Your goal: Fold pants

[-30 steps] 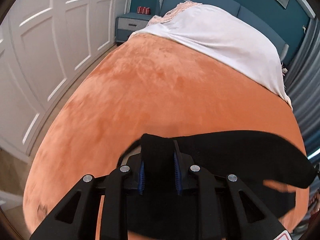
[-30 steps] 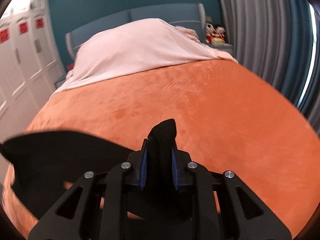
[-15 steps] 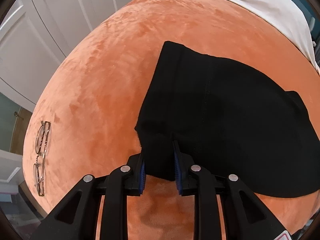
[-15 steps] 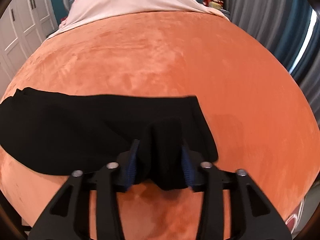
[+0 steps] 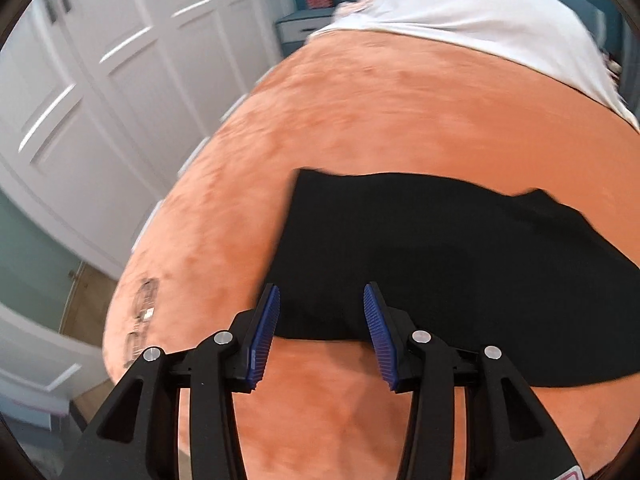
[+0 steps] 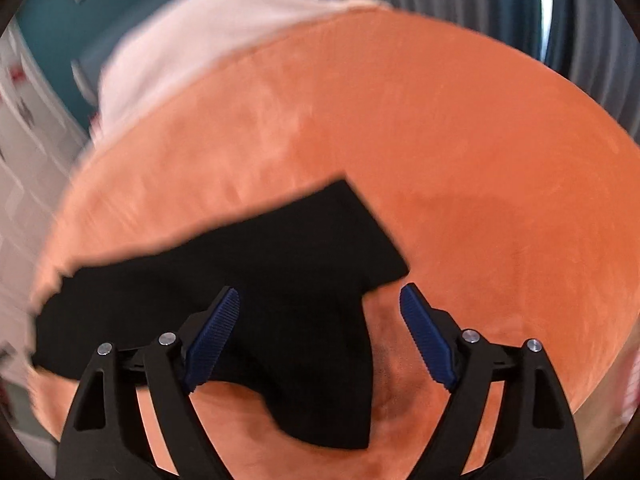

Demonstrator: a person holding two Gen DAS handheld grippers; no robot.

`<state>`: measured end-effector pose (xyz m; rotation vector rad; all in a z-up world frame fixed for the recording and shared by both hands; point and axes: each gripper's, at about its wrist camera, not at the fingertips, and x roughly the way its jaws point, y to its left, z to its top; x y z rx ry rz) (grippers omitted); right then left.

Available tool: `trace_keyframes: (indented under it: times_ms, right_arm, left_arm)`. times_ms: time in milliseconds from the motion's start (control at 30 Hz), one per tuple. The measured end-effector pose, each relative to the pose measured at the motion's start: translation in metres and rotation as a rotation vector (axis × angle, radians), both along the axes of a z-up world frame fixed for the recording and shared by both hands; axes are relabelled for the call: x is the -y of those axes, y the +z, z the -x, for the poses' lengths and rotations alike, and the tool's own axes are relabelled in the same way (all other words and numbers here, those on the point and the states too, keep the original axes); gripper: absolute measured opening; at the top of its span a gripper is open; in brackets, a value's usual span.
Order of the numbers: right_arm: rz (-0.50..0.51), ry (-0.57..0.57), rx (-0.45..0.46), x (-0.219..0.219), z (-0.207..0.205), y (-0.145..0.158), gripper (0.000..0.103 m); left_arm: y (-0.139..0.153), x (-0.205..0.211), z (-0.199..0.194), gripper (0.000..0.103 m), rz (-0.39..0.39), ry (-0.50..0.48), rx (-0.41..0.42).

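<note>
Your left gripper (image 5: 320, 332) and right gripper (image 6: 320, 336) both hang with jaws spread and empty above the black pants (image 5: 460, 280), lying at twelve o'clock on the orange bedspread (image 5: 400, 120).

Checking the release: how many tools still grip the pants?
0. Left tool and right tool both hang open over the black fabric pants on the orange blanket.
</note>
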<state>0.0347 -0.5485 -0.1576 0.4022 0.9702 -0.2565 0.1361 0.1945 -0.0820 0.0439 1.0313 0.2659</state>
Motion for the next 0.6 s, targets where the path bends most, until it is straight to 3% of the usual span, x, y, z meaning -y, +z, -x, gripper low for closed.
trace_keyframes:
  times_ms: [33,100,133,167,200,300,367,400,433,500,567,600]
  right_arm:
    - [0.035,0.017,-0.05,-0.008,-0.007,-0.013,0.079]
    - [0.065,0.054,-0.086,-0.021,-0.014,-0.026,0.054]
    - [0.11,0.065,-0.125,-0.029,-0.018,-0.032,0.028]
    - [0.167,0.072,-0.151,-0.036,-0.021,-0.032,0.009]
    - [0.19,0.084,-0.141,-0.039,-0.021,-0.027,0.008]
    - [0.285,0.076,0.007,-0.042,-0.022,0.03,0.007]
    - [0.303,0.045,0.134,-0.029,-0.026,0.075,0.007]
    - [0.303,0.043,0.155,-0.024,-0.03,0.082,0.007]
    - [0.326,0.047,0.157,-0.017,-0.039,0.081,0.008]
    - [0.363,0.054,0.077,-0.001,-0.061,0.048,0.014]
    - [0.301,0.009,-0.115,0.021,-0.083,-0.008,0.016]
    - [0.3,-0.036,-0.165,0.025,-0.084,-0.02,0.018]
  left_arm:
    - [0.001,0.016,0.001,0.048,-0.003,-0.018,0.01]
    - [0.001,0.034,-0.002,0.054,0.007,-0.046,0.014]
    - [0.001,0.048,-0.002,0.054,0.012,-0.066,0.012]
    - [0.001,0.053,-0.002,0.054,0.012,-0.075,0.009]
    - [-0.001,0.06,-0.003,0.054,0.011,-0.083,0.01]
    - [0.0,0.075,-0.003,0.054,0.012,-0.09,0.023]
    - [-0.002,0.079,-0.004,0.054,0.005,-0.086,0.034]
    - [-0.003,0.082,-0.004,0.054,0.0,-0.084,0.034]
    - [-0.007,0.084,-0.005,0.054,0.001,-0.079,0.029]
    - [-0.013,0.087,-0.005,0.054,0.011,-0.063,0.017]
    - [-0.021,0.087,-0.006,0.054,0.018,-0.04,0.004]
    - [-0.025,0.086,-0.006,0.054,0.013,-0.032,-0.005]
